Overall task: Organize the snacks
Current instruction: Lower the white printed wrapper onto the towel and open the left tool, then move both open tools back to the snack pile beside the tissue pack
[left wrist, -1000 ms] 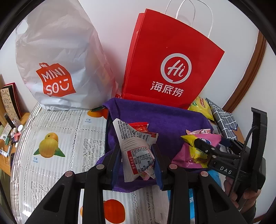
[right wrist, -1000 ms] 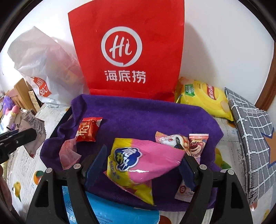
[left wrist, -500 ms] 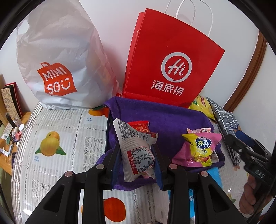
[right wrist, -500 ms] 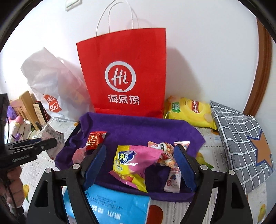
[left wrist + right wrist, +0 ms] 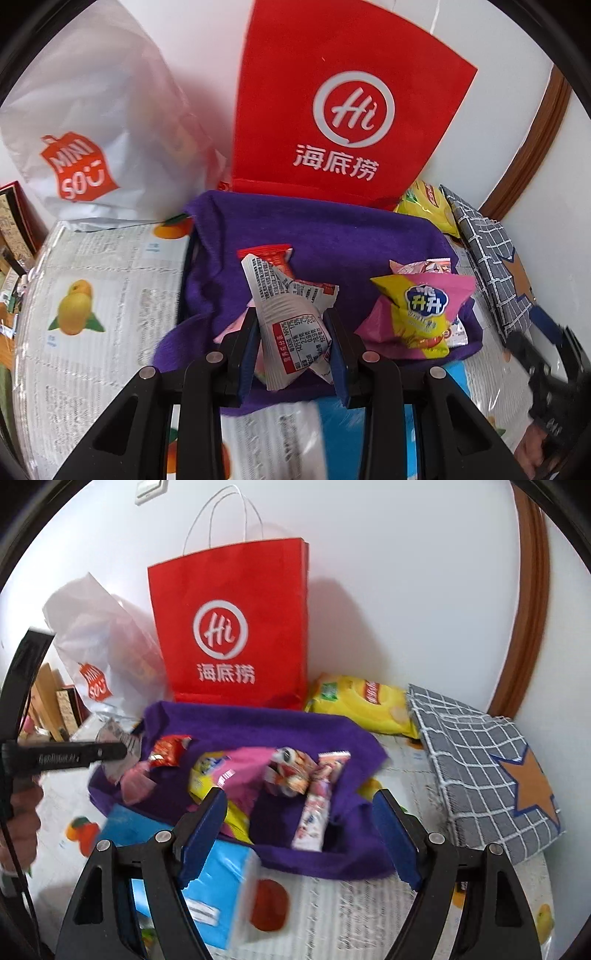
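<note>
My left gripper [image 5: 293, 343] is shut on a white snack packet [image 5: 295, 325] with a red nutrition label, held over the near edge of the purple cloth [image 5: 325, 236]. On the cloth lie a pink-and-yellow snack bag [image 5: 417, 310], a small red packet [image 5: 271, 254] and other small packets. In the right wrist view my right gripper [image 5: 303, 834] stands open and holds nothing, just short of the cloth [image 5: 343, 738]. The pink-and-yellow bag [image 5: 229, 775] and a long strip packet [image 5: 317, 805] lie ahead of it. The left gripper [image 5: 123, 749] shows at the left.
A red paper bag [image 5: 236, 635] and a white plastic bag [image 5: 99, 646] stand against the wall behind the cloth. A yellow crisp bag [image 5: 362, 705] and a grey checked pouch [image 5: 487, 768] lie to the right. A blue pack [image 5: 207, 871] sits at the near edge.
My right gripper has drawn back and up from the pink-and-yellow bag, which stays on the cloth. My left gripper has moved in over the cloth with the white packet.
</note>
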Available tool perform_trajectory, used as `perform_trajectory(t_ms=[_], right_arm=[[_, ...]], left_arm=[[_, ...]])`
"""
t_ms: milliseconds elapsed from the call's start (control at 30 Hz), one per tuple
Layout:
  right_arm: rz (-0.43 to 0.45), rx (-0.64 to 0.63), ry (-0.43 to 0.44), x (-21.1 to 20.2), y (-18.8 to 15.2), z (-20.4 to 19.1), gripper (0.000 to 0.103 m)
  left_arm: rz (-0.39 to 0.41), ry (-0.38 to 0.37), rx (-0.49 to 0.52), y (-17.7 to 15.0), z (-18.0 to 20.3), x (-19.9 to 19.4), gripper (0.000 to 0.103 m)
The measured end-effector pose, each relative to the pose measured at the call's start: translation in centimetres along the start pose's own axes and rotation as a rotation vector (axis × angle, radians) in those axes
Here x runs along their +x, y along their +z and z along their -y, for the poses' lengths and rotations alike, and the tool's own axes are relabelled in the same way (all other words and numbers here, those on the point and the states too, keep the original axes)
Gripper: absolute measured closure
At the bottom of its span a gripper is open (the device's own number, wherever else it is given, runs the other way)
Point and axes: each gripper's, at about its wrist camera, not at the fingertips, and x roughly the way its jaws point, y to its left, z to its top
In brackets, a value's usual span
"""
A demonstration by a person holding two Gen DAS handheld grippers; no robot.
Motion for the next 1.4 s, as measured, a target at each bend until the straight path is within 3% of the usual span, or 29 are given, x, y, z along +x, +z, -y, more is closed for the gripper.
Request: perform_trajectory(t_ms=[267,700,1033,1400], right_arm=[[-0.011,-0.052,-0.015,-0.1,-2.1,0.5,0.022],[-0.064,0.010,0.011,-0.1,-3.5,1.0,0.022],[-0.070,0.016,-0.012,-2.3,-4.2,0.5,0.022],[-0.096,0.131,-0.009,-6.0,-5.4,0.0,0.022]], left_arm=[[-0.028,0.037,0.015,0.9,0.8,3.1,0.071],[-0.059,0.023,0.011,1.1,0.9,4.7,0.070],[-0.014,0.016,0.008,0.8,0.7,1.3,0.059],[0.040,0.021,0.010,-3.5,-0.8,-4.9,0.056]])
